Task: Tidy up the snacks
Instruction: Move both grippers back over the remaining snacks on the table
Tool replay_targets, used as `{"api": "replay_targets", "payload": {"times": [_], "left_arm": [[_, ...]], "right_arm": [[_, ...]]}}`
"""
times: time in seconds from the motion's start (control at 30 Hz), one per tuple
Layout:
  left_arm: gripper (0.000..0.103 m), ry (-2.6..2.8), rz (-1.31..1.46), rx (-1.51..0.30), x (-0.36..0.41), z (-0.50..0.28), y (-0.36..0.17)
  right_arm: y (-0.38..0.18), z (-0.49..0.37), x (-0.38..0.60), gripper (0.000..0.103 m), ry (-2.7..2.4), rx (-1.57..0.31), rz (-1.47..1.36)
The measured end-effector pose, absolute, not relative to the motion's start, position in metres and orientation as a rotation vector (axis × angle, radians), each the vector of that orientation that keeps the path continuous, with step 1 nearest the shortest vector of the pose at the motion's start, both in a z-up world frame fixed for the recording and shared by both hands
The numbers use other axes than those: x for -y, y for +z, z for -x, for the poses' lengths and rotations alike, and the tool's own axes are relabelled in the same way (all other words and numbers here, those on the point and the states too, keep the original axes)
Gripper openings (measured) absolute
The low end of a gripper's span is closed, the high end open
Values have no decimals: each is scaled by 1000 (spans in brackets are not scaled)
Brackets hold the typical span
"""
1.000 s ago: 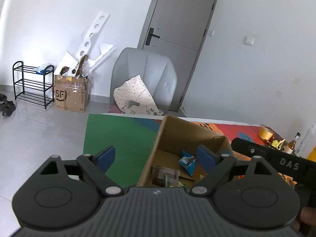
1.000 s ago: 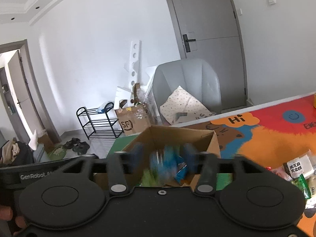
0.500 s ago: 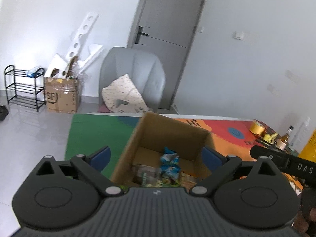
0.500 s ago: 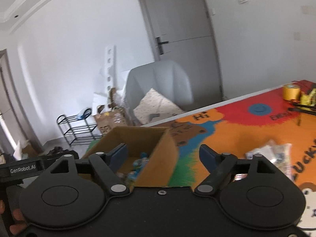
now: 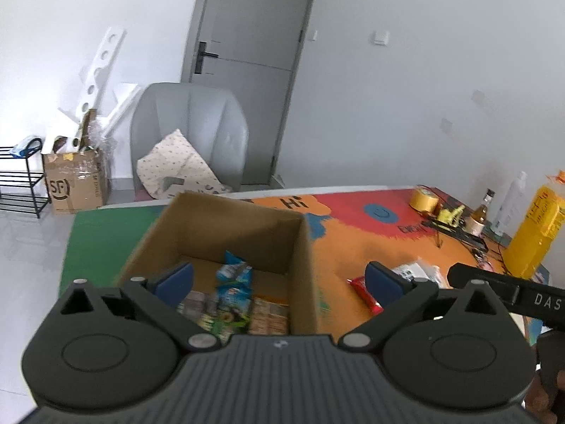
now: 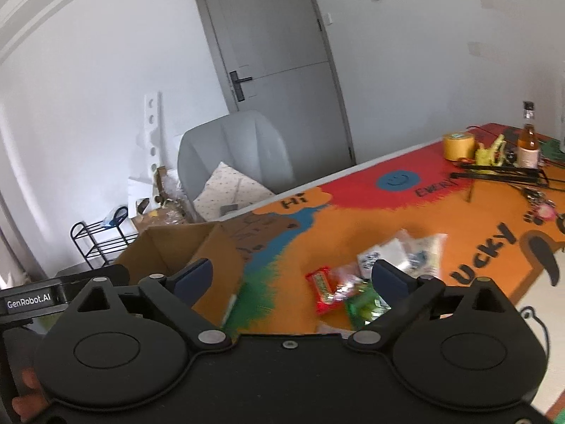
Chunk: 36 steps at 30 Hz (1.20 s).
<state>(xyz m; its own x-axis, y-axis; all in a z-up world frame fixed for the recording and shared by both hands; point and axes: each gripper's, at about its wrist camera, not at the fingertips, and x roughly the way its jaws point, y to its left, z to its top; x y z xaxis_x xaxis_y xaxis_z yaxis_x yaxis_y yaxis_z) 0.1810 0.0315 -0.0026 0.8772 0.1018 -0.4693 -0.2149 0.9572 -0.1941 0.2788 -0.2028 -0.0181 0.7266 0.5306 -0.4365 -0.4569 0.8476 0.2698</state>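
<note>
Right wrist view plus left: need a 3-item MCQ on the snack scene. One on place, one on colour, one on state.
1. Where does the red snack bar lie?
A. in the cardboard box
B. on the mat beside the box
C. on the chair

2. What colour is the tape roll?
A. yellow
B. blue
C. white

3. How is the right gripper?
A. shut on a packet
B. shut, empty
C. jaws apart, nothing held

Key: B, it rests on the orange mat outside the cardboard box; A, plainly yellow; C, its jaws are opening with no packet between them.
</note>
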Motion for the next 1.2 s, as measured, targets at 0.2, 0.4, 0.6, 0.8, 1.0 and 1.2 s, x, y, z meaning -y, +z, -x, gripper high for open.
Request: {"api": "replay_targets", "payload": {"times": [0.2, 0.4, 0.6, 0.8, 1.0, 1.2], "left_arm": [[103, 114, 210, -496, -7, -189, -7], [103, 51, 181, -516, 16, -197, -9], [103, 20, 168, -547, 33, -207, -16], [102, 16, 140, -565, 46, -220, -22], [99, -12, 115, -591, 65, -234, -29], [95, -31, 102, -630, 83, -251, -41]], "right_arm": [[-25, -278, 227, 103, 523, -535, -161], [-34, -279, 247, 103, 483, -552, -172], [-42, -283, 267, 103, 446, -566, -185], [-52, -288, 282, 102, 427, -575, -194], [-66, -298, 297, 89, 424, -603, -227], [-81, -310, 308, 73, 423, -636, -264]]}}
